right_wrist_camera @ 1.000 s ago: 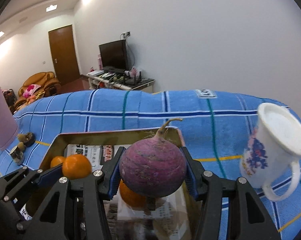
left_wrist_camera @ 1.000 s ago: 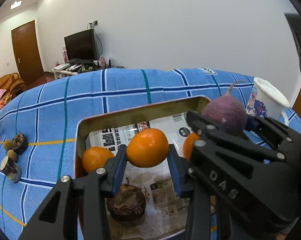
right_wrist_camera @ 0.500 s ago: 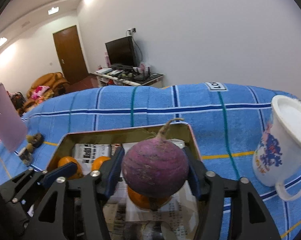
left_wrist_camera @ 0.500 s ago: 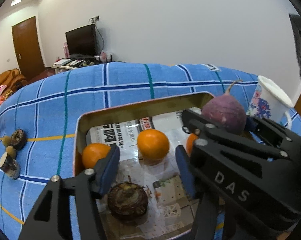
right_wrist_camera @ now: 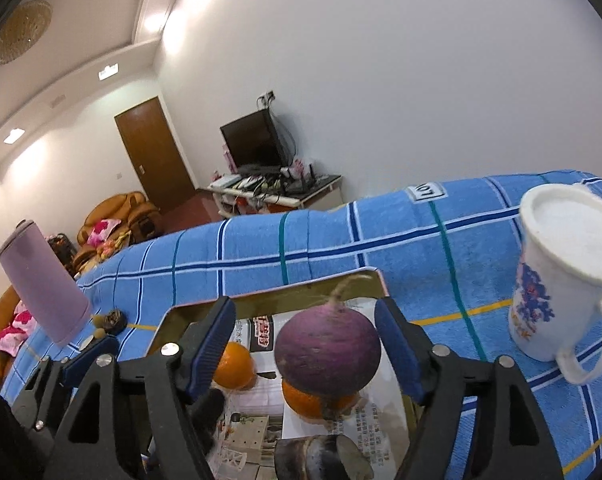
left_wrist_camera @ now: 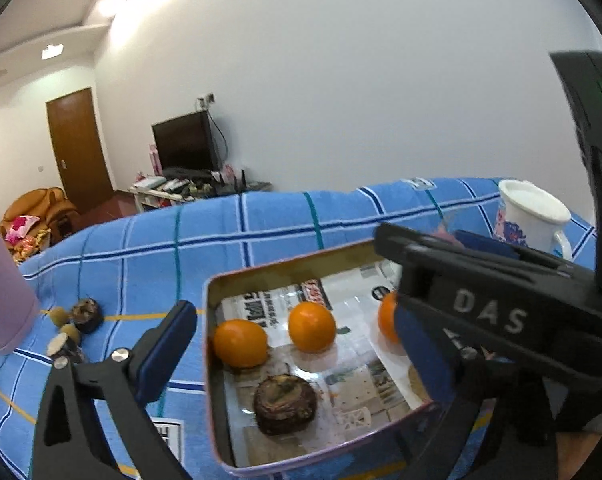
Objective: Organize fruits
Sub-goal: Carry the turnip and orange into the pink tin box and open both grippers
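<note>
1. White raised letters "DAS": I read them on the black arm of the right hand-held gripper [left_wrist_camera: 433,280], seen from the left wrist view.

2. White sewn label [right_wrist_camera: 426,191] on the far edge of the blue checked cloth [right_wrist_camera: 401,236]: dark letters, seen upside down; I make out "LO" and one or two further characters I cannot settle.

3. Newspaper lining [left_wrist_camera: 261,308] inside the metal tin [left_wrist_camera: 285,268]: large black headline characters and a red printed block [right_wrist_camera: 264,335] with white characters; too blurred for me to read.

4. White mug [right_wrist_camera: 557,280]: blue and red printed motif, no legible wording.
</note>
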